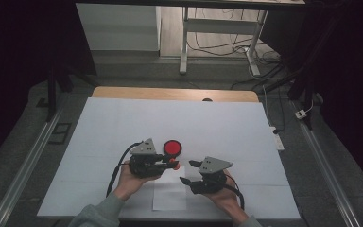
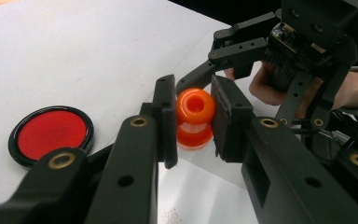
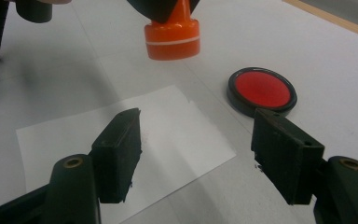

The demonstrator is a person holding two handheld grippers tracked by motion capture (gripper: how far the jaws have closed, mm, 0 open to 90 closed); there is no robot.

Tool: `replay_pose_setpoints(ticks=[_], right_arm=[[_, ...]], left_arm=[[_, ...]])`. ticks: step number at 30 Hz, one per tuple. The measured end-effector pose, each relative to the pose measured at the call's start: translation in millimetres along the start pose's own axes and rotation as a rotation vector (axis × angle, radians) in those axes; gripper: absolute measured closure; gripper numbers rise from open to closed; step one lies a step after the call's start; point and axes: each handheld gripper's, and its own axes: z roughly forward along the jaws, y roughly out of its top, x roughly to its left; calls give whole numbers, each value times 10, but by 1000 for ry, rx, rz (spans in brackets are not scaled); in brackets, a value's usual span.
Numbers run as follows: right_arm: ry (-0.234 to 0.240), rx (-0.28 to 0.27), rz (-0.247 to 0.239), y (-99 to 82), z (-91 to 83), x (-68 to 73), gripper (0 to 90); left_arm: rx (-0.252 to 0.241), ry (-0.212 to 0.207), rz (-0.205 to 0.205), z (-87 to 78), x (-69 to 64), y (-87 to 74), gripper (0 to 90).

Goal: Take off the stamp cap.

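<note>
Orange stamp (image 2: 195, 116) clamped in the left tool (image 2: 193, 122), held just above a sheet of paper (image 3: 177, 140) on the white bench (image 1: 123, 123).

Stamping looks to be the step in hand; next the stamp must come straight down onto the paper. Right tool (image 3: 196, 158) hovers nearby, jaws apart and empty. Red ink pad (image 1: 172, 148) sits beside. The stamp's face is hidden.

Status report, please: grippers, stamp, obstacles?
Left gripper shut on orange stamp, above paper. Right gripper open, empty. Red pad beside paper.
</note>
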Motion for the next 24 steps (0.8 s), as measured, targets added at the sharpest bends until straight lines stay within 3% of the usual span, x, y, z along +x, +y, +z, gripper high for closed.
replay_pose_setpoints(ticks=[24], right_arm=[[18,-16,-24,146,86,87,368]], left_arm=[[5,-1,-4,22,13,-13,726]])
